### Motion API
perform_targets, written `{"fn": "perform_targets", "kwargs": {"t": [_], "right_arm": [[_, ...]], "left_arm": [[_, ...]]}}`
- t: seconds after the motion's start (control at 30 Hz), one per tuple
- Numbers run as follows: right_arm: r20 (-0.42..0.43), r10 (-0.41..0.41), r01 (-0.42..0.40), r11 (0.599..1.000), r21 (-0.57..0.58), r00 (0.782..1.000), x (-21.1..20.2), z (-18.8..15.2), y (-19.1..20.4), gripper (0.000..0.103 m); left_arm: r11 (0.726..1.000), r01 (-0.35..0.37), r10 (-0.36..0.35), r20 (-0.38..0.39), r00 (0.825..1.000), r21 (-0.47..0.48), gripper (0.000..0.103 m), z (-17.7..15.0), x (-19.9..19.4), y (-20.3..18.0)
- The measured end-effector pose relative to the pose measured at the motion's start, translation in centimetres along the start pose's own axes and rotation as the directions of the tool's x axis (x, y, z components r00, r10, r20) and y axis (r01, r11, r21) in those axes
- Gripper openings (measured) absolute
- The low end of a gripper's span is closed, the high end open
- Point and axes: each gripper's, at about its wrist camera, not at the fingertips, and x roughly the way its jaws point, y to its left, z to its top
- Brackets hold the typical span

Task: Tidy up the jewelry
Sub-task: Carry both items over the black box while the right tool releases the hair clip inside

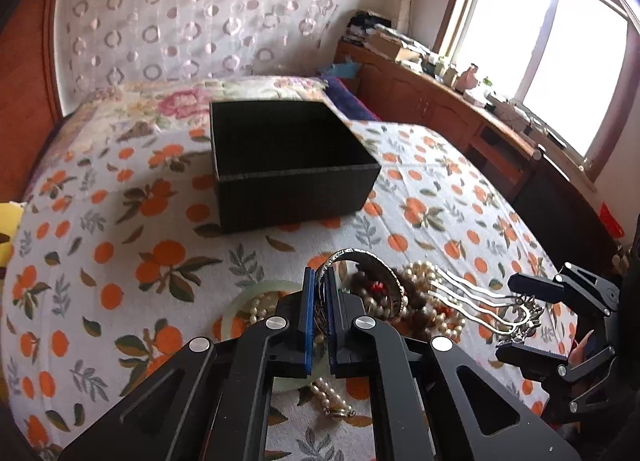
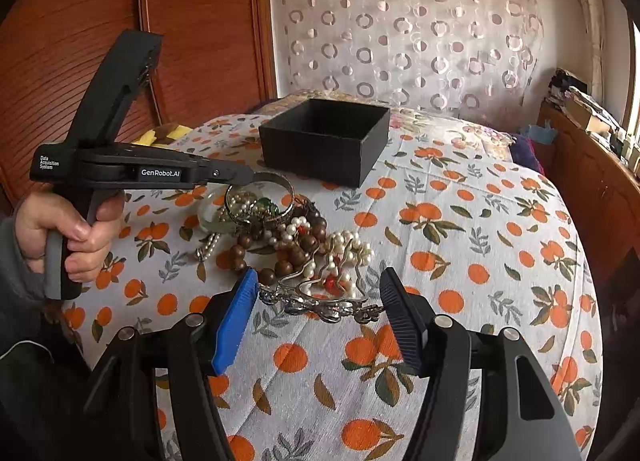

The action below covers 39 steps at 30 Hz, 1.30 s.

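A heap of jewelry lies on the orange-print bedspread: pearl strands (image 2: 348, 247), brown wooden beads (image 2: 298, 251), a pale jade bangle (image 1: 244, 301) and a silver hairpin (image 2: 320, 303). My left gripper (image 1: 319, 281) is shut on a silver bangle (image 1: 380, 273), pinching its rim and holding it tilted up over the heap; the silver bangle (image 2: 276, 189) sits at the gripper's tip in the right wrist view. My right gripper (image 2: 318, 285) stands open just above the hairpin, touching nothing. An open black box (image 1: 296, 177) sits beyond the heap, its inside dark.
The bedspread (image 2: 480, 261) slopes away on all sides. A wooden headboard (image 2: 180, 41) rises at the left, a patterned curtain (image 2: 400, 29) behind the bed. A cluttered wooden cabinet (image 1: 440, 101) and a window stand to the right. A hand (image 2: 76, 233) grips the left tool's handle.
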Motion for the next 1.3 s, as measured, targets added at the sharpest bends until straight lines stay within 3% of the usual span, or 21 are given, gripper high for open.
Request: {"fn": "perform_targets", "kwargs": {"t": [0.37, 0.9, 1.3], "right_arm": [[0.05, -0.001, 0.001, 1.0, -0.009, 0.999, -0.4, 1.9, -0.5, 0.066], [0.122, -0.033, 0.04, 0.998, -0.057, 0.992, -1.0, 5.0, -1.3, 0.066], [0.204, 0.015, 0.015, 0.989, -0.146, 0.979, 1.8, 12.2, -1.8, 0.066]], "left_arm": [[0.999, -0.049, 0.05, 0.088, 0.995, -0.014, 0.004, 1.8, -2.2, 0.4], [0.996, -0.075, 0.08, 0.125, 0.989, -0.042, 0.004, 2.9, -3.1, 1.2], [0.989, -0.13, 0.14, 0.16, 0.977, -0.069, 0.004, 6.0, -3.5, 4.0]]}}
